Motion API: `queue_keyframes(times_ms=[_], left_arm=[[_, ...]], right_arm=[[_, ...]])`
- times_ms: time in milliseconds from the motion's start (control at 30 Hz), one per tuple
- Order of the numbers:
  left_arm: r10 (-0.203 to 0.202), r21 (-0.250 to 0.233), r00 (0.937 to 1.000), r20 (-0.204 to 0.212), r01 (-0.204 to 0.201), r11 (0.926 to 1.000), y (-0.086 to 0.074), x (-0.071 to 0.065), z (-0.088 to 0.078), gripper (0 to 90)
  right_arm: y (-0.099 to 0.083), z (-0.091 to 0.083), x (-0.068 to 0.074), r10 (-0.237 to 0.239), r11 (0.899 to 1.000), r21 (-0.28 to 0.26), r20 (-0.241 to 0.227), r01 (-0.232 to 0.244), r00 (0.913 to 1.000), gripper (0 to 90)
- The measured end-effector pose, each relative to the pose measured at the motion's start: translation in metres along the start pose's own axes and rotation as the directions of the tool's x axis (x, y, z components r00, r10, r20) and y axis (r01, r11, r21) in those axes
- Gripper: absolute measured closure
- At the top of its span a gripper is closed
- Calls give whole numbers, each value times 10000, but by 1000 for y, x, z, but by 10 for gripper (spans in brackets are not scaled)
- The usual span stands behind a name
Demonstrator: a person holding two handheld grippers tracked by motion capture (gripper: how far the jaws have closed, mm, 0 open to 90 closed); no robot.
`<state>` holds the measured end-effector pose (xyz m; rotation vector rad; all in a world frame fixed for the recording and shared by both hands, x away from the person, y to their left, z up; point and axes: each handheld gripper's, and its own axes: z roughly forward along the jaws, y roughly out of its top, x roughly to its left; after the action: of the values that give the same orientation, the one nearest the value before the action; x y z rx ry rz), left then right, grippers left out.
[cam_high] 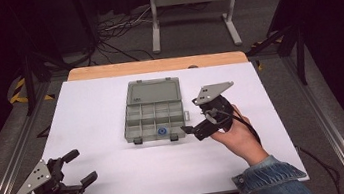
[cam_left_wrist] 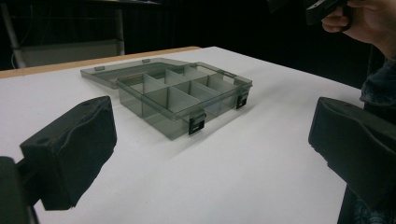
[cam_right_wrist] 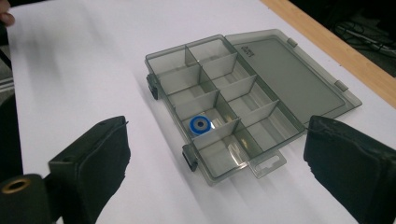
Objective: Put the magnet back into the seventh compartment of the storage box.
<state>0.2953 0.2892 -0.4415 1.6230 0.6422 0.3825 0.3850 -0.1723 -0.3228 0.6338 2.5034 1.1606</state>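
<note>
A grey see-through organiser box (cam_high: 136, 127) lies open at the table's middle, its lid (cam_high: 154, 90) flat behind it. A small blue ring (cam_high: 162, 131) rests in a front-row compartment; the right gripper view shows this ring (cam_right_wrist: 201, 125) inside the box (cam_right_wrist: 233, 88). My right gripper (cam_high: 191, 116) hovers just right of the box, open, with nothing between its jaws. My left gripper (cam_high: 81, 167) is near the front left corner of the table, open and empty. From it the box (cam_left_wrist: 159, 119) stands well ahead, latches facing me.
A white sheet (cam_high: 101, 111) covers the table, with a wooden edge (cam_high: 155, 65) at the far side. A metal stand (cam_high: 193, 3) and cables lie on the floor beyond. The other hand (cam_left_wrist: 359, 18) shows at the top right of the left gripper view.
</note>
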Motion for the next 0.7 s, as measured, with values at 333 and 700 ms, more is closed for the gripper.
queue_keyframes(times_ms=[333, 700], left_arm=[[21, 25, 10000, -21, -21, 10000, 0, 0, 0, 18], [49, 32, 10000, -19, -49, 10000, 0, 0, 1, 18]], right_arm=[[-30, -25, -4, 208, 9978, -629, 246, -192, 9995, 49], [-56, -40, -11, 432, 9898, -1373, 377, -377, 9984, 2]])
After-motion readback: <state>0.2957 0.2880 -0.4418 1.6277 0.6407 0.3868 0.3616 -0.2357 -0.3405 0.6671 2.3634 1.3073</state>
